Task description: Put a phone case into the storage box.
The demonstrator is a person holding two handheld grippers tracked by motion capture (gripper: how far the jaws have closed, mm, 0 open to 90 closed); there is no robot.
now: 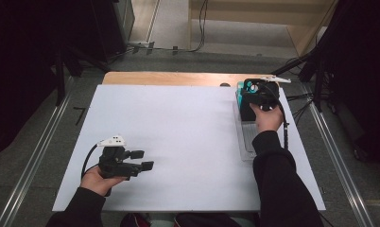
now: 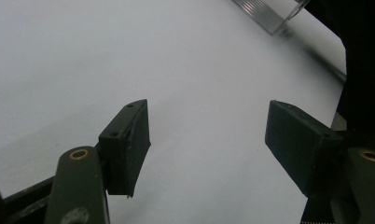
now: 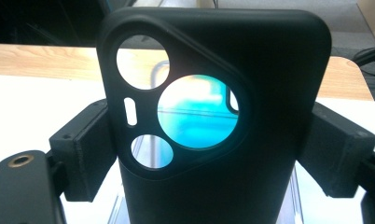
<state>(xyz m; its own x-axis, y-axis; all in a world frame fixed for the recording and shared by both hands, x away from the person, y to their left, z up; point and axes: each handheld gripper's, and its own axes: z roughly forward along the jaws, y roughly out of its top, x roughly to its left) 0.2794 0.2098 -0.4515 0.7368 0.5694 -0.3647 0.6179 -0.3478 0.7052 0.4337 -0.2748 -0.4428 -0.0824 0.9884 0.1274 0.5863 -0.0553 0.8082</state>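
From the high view, a black phone case (image 1: pixel 251 101) is held by the right tool (image 1: pixel 254 97) at the far right of the white surface (image 1: pixel 178 142), over a clear tray (image 1: pixel 247 142) with something teal behind. The left tool (image 1: pixel 142 160) is parked near the front left. In the left gripper view, its jaws are spread wide, nothing between them. In the right gripper view, the case (image 3: pixel 213 116) is clamped by its two side edges; a slip or twist could be caused by that narrow hold.

Matt black phone case (image 3: pixel 213 121), smooth soft-looking plastic, clamped between matt dark pads (image 3: pixel 85 151), over a clear glossy plastic tray (image 1: pixel 245 137) on the smooth white tabletop (image 1: pixel 178 142) with bare wood edge (image 1: pixel 169 78).
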